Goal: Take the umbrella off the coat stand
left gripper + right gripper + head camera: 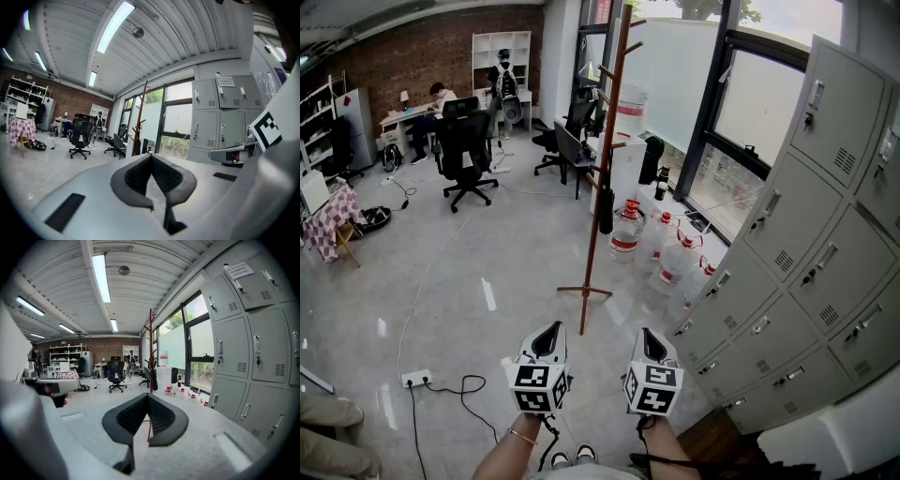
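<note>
The umbrella (606, 210) is hanging, folded and dark, midway up the coat stand (602, 141) at the centre of the head view, so we are judging the task not yet begun. We are holding the left gripper (551, 329) and right gripper (647, 336) low in the frame, both clenched on nothing, well apart from the stand. Bare floor (487, 281) is lying open ahead. Lockers (806, 234) are crowding the right, and water jugs (670, 253) are standing near the stand's base.
</note>
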`<state>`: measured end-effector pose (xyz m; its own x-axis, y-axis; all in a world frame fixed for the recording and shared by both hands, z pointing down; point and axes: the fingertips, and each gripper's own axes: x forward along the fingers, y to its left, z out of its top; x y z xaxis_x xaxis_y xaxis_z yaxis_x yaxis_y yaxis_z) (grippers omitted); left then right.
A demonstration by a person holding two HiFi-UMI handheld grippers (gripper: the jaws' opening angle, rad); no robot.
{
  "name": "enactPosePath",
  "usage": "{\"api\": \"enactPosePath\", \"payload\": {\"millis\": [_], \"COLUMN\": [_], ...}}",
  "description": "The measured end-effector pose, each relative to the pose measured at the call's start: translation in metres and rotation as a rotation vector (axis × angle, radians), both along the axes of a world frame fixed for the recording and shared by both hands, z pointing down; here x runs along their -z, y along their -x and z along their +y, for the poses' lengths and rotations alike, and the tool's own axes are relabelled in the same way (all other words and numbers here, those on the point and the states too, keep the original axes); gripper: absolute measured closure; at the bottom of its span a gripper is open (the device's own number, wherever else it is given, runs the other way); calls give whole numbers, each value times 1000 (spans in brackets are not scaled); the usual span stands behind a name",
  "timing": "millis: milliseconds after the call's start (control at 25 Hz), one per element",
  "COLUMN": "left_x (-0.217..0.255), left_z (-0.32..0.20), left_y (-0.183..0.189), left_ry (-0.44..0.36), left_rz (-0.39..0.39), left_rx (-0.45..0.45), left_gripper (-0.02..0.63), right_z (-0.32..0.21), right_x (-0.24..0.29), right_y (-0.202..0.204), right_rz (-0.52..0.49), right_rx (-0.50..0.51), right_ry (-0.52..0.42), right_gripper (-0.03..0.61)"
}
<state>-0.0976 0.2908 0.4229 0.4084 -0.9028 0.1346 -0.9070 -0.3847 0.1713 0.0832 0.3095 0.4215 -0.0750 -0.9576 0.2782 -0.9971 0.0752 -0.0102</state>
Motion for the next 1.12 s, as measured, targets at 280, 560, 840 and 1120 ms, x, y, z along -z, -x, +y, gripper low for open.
{"api": "enactPosePath", "payload": {"millis": [280, 560, 840, 1120], "left_x": [-7, -8, -20, -24], "left_z": [14, 21, 26, 7], "left_y": [21, 35, 44, 48], "left_ry": [18, 22, 42, 52], "left_rz": [0, -6, -13, -6], "left_rx": [13, 8, 3, 10], "left_gripper": [611, 610, 610, 611], "right_z": [14, 21, 27, 11], "right_x": [1, -2, -17, -25], "right_y": [17, 33, 36, 37], "right_rz": [19, 10, -2, -4], "right_rx": [8, 15, -4, -9], "right_ry": [1, 7, 50, 74], "right_gripper": [574, 574, 574, 574]}}
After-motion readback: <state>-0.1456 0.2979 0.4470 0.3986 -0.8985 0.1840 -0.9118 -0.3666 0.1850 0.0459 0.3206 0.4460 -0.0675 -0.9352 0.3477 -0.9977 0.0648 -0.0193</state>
